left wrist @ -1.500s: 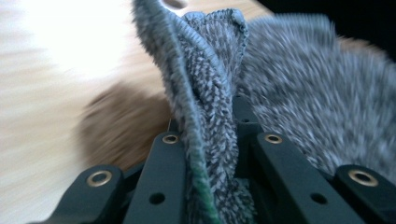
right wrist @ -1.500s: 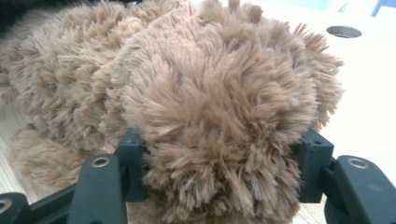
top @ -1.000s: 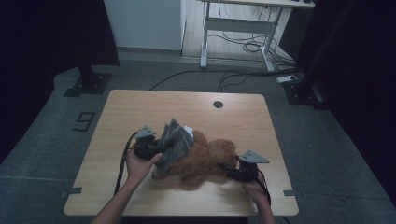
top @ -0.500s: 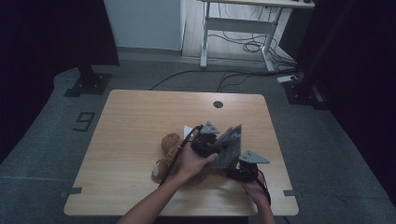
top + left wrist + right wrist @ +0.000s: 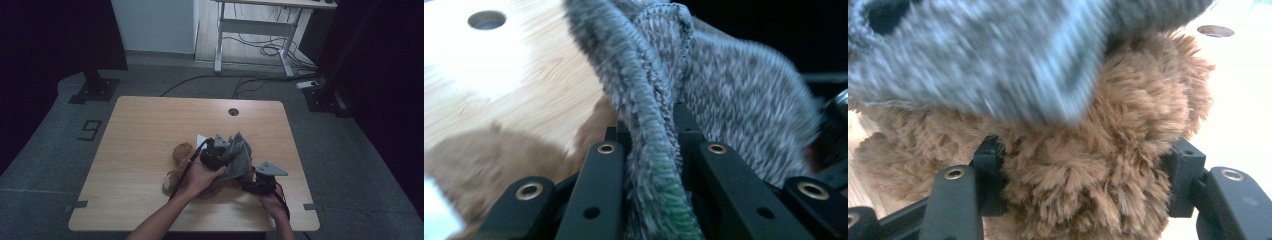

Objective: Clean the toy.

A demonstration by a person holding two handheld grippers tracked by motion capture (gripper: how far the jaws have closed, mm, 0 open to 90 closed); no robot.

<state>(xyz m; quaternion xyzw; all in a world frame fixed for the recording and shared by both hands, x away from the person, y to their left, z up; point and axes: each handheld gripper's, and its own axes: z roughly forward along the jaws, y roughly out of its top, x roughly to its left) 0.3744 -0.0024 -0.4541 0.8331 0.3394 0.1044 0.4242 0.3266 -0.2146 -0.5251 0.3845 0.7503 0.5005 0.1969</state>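
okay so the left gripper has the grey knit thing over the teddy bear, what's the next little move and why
Probably keep drawing the grey knit garment down over the brown teddy bear. The left gripper is clamped on the garment's ribbed edge, the right gripper grips the bear's plush, and the knit drapes over just its top, with fur bare below.

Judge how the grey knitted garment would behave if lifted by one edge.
The grey knitted garment probably flops: it folds and drapes where the left gripper pinches its hem. Likely light, since it hangs over the brown plush toy. Its ribbed knit seems unlikely to slip.
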